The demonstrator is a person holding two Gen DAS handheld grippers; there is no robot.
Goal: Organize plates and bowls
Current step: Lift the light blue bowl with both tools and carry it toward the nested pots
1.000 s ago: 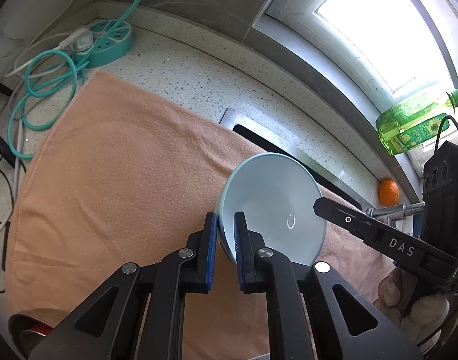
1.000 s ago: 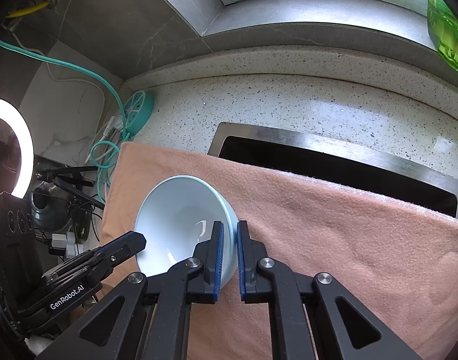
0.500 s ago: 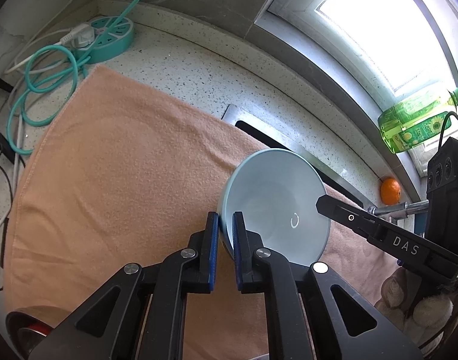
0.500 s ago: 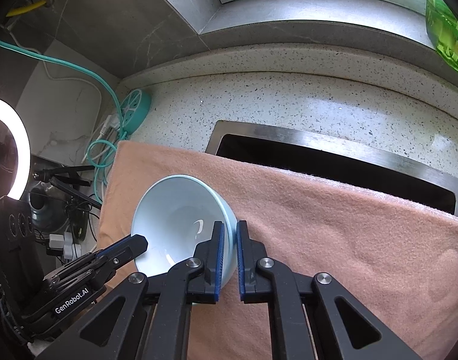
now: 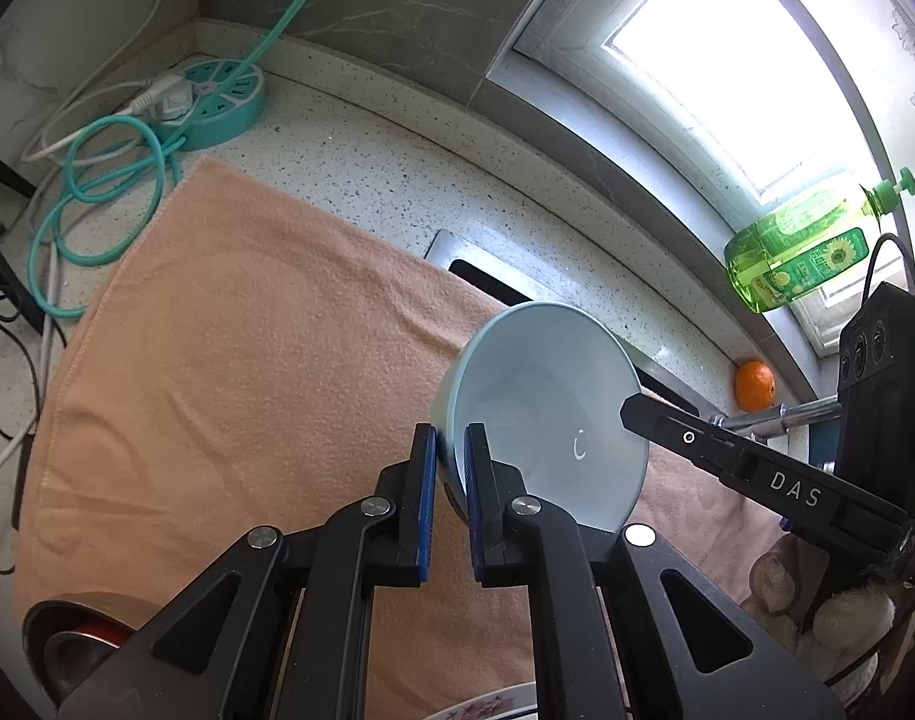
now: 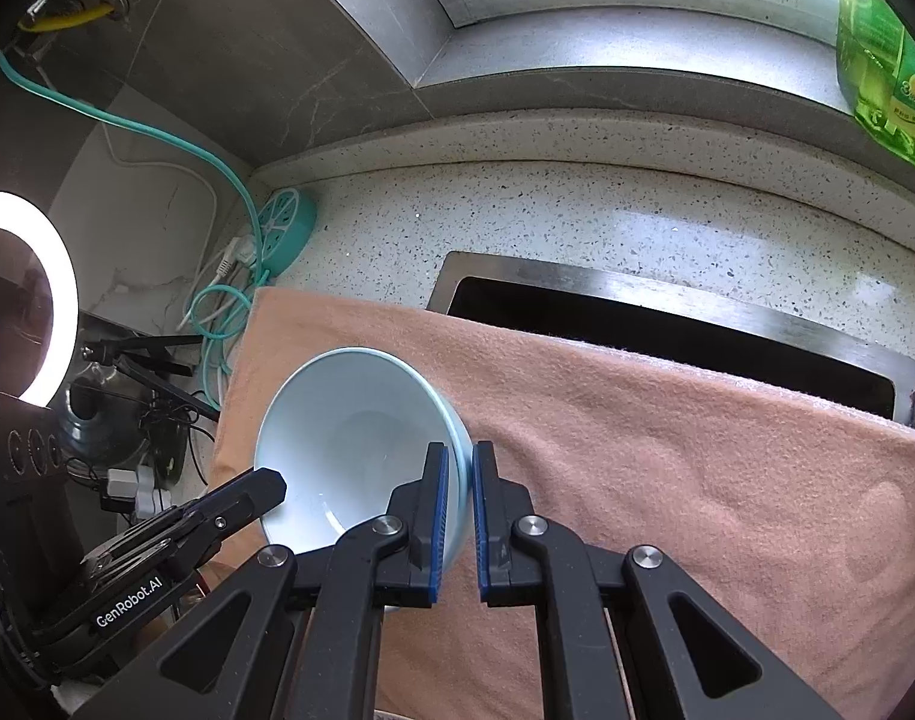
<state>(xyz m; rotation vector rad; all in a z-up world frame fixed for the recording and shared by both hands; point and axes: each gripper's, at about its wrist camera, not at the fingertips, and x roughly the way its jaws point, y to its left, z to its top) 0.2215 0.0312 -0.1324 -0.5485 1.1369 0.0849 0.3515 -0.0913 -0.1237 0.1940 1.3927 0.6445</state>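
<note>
A round teal power strip [image 5: 220,99] sits at the counter's corner, beyond the left end of the peach fleece towel [image 5: 247,372]. Above the towel's middle, the pale blue ceramic bowl [image 5: 547,414] hangs tilted, its rim pinched on one side by the nearly closed left gripper [image 5: 451,456] and on the opposite side by the right gripper [image 6: 457,468], equally tight. Beyond the towel's right end lies a small orange fruit [image 5: 755,384].

Strong daylight was admitted through the window [image 5: 739,60], which was blown out to white. Glare was thrown onto the speckled surface [image 6: 655,228], and a lit ring light [image 6: 31,300] was overexposed. Straight edges were bent by fisheye distortion, and the corners were darkened.
</note>
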